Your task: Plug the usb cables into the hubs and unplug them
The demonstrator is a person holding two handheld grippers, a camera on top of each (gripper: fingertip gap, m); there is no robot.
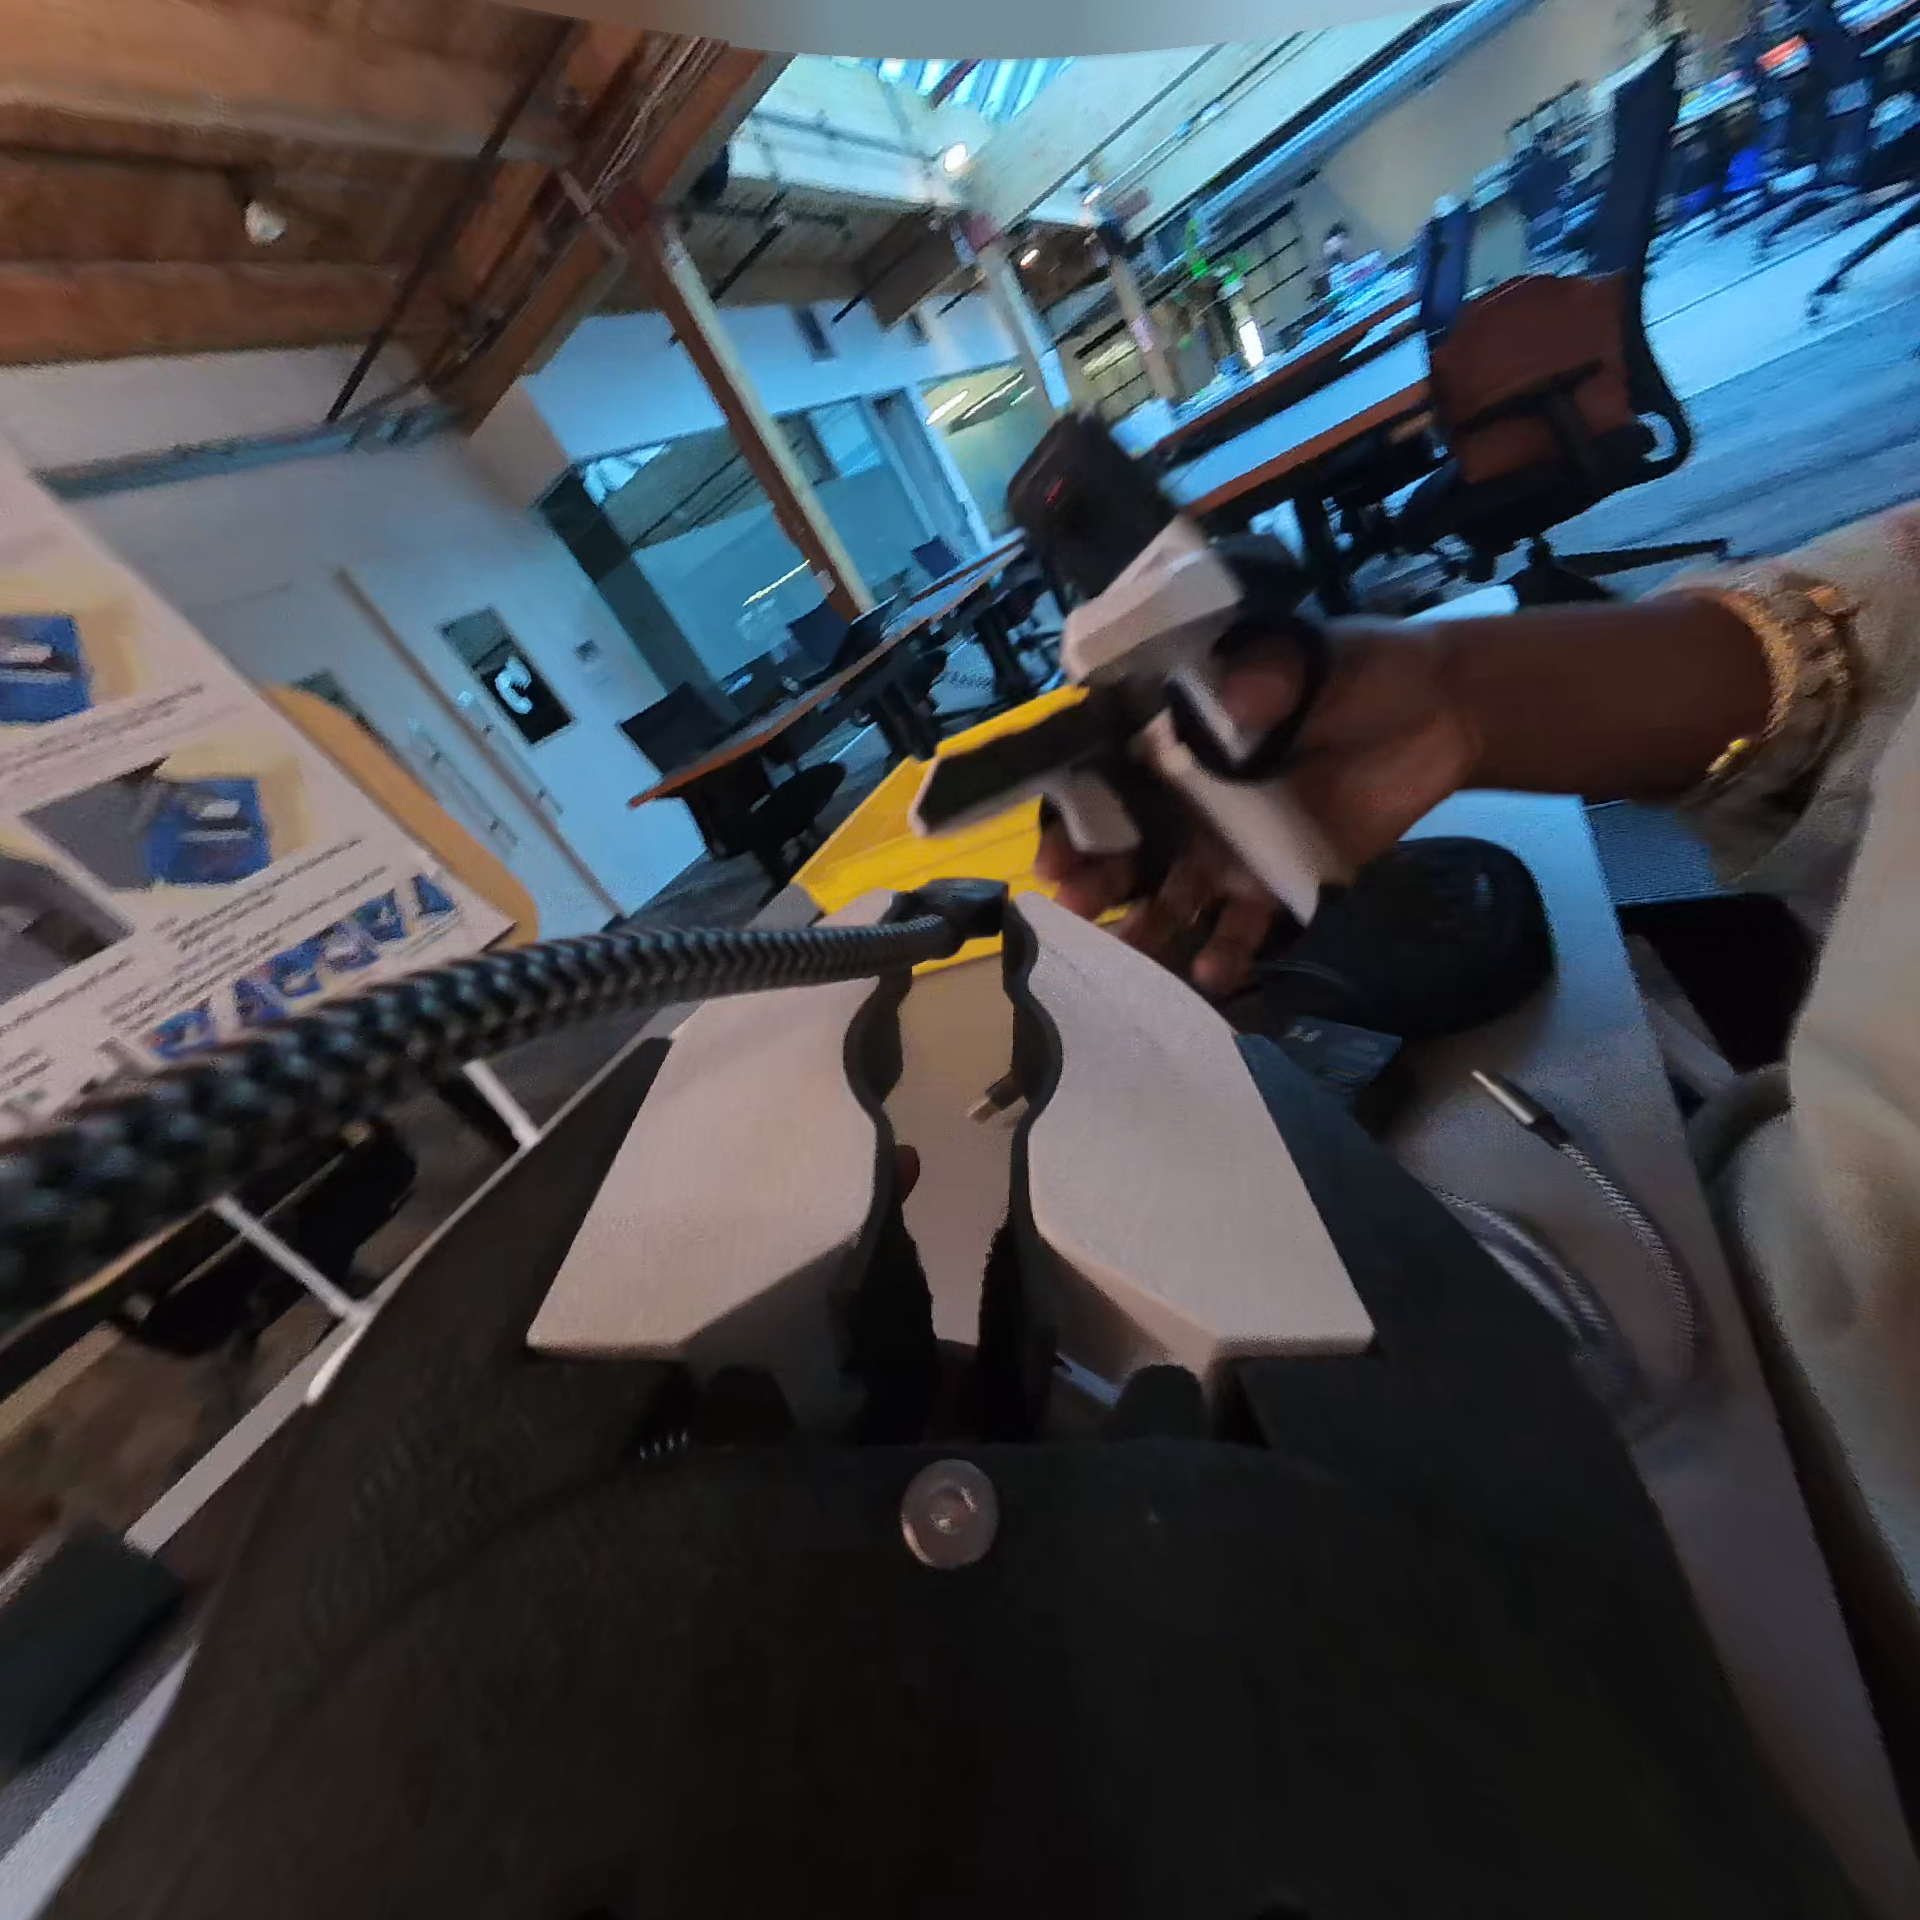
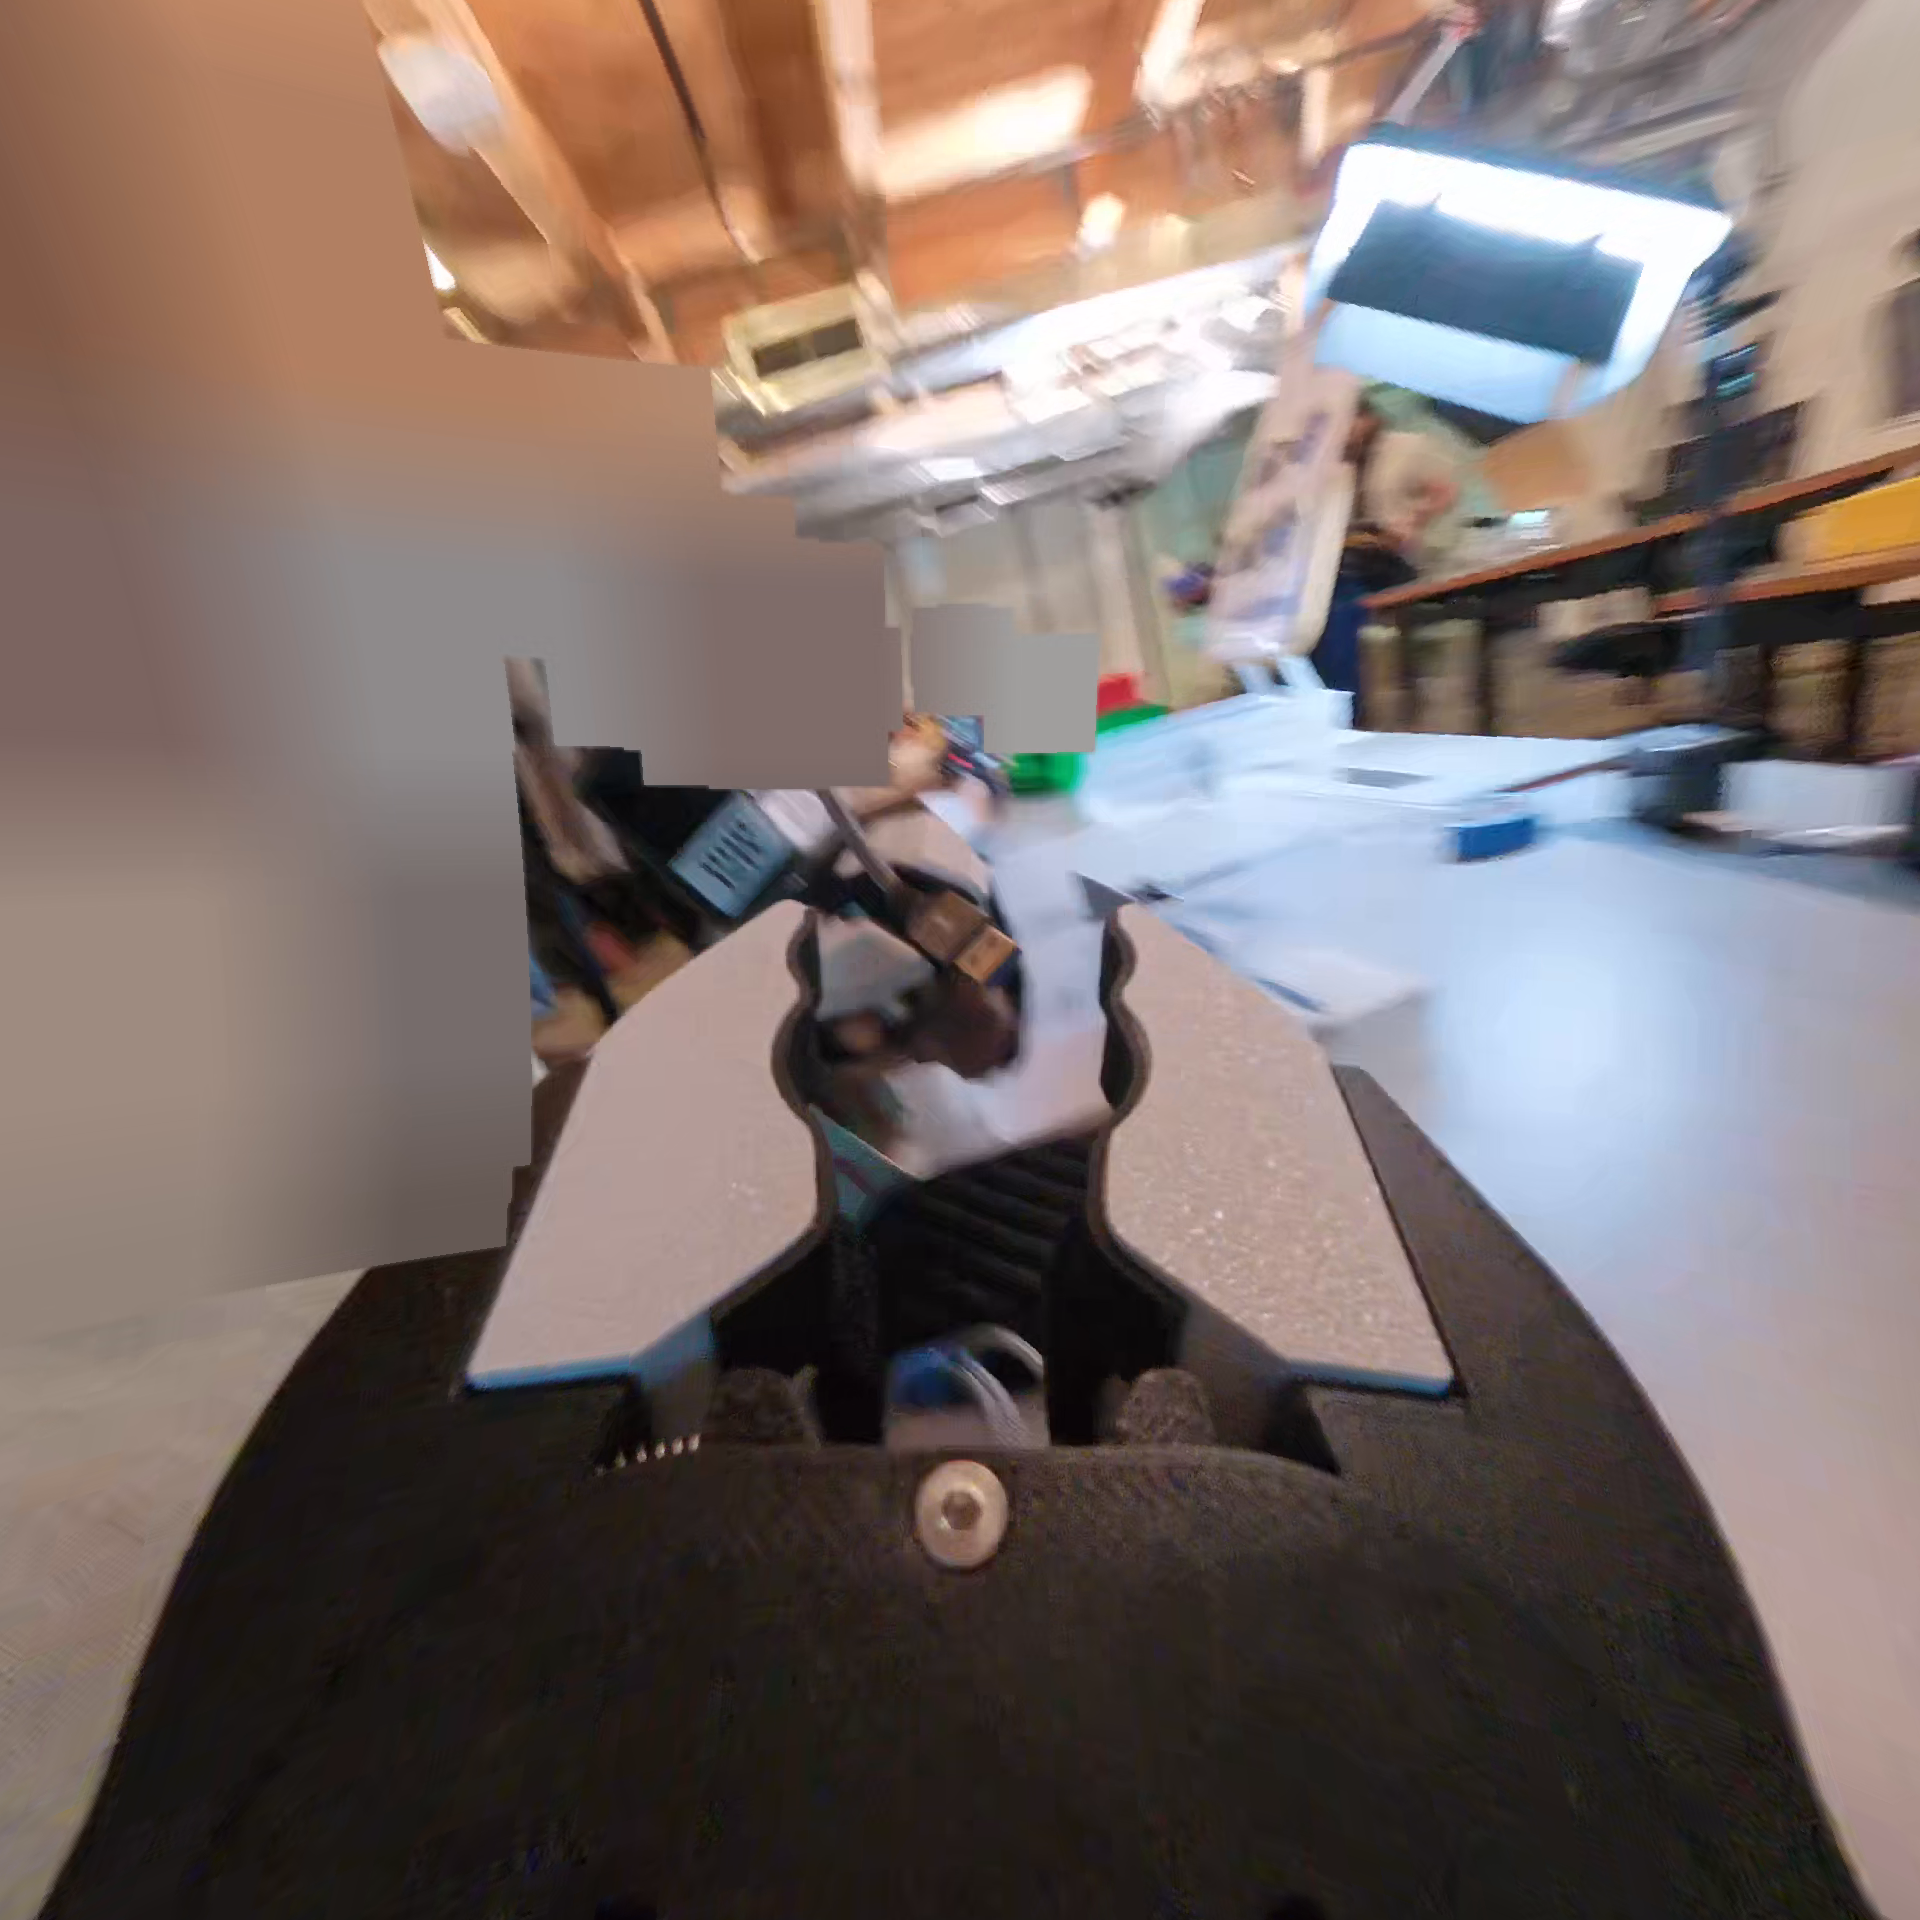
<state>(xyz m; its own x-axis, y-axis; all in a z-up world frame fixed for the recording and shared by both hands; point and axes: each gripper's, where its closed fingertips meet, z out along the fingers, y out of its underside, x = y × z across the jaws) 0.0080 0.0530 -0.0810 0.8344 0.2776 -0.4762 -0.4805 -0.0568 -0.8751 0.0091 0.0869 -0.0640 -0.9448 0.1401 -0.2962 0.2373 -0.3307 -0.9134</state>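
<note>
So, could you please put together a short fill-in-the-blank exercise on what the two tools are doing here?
1. The left tool is clamped on the plug end of a black ___ cable.
2. The right tool has its jaws ___, with nothing held between them.
3. Beyond the left tool lies a ___ bin.
Missing words: braided; open; yellow.

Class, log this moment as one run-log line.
left gripper: shut on black braided cable | right gripper: open, empty | hub: unseen
</note>
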